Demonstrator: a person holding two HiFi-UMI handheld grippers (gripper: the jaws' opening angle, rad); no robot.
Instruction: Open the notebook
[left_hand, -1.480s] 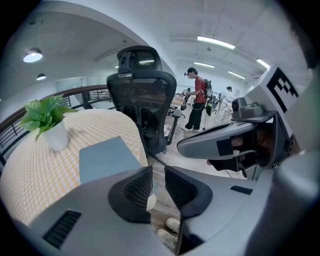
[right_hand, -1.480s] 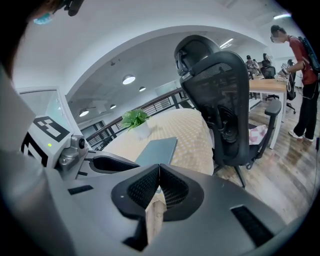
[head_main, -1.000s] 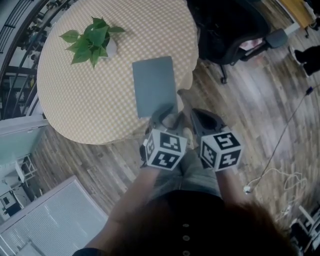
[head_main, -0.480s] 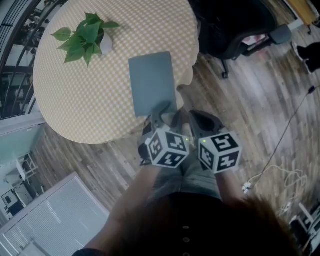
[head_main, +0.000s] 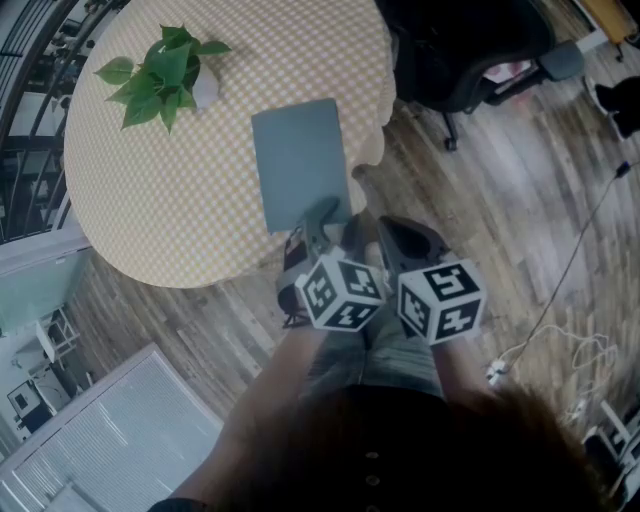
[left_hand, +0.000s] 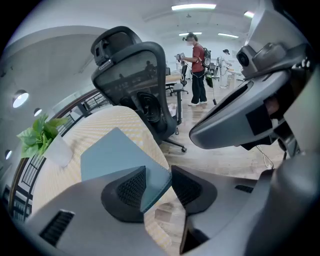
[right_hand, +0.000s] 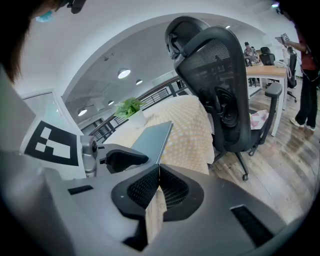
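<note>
A closed grey-blue notebook (head_main: 300, 160) lies flat on the round table (head_main: 170, 210) with a yellow checked cloth, close to its near edge. My left gripper (head_main: 320, 222) is at the notebook's near right corner. In the left gripper view that corner of the notebook (left_hand: 112, 152) sits between the jaws of my left gripper (left_hand: 159, 186). These jaws have just been opening, and a gap shows beside the right pad (left_hand: 186, 187). My right gripper (head_main: 392, 235) hovers just right of it, off the table, with its pads together on nothing. The right gripper view shows the notebook (right_hand: 152, 140) edge-on beyond my right gripper (right_hand: 159, 186).
A green plant in a white pot (head_main: 165, 70) stands at the table's far left. A black office chair (head_main: 450, 50) is beyond the table's right side. A white cable (head_main: 540, 350) lies on the wooden floor. People (left_hand: 196, 67) stand far off.
My left gripper has dipped a little and rolled at the notebook's near corner. The right gripper has stayed put. The notebook lies as before.
</note>
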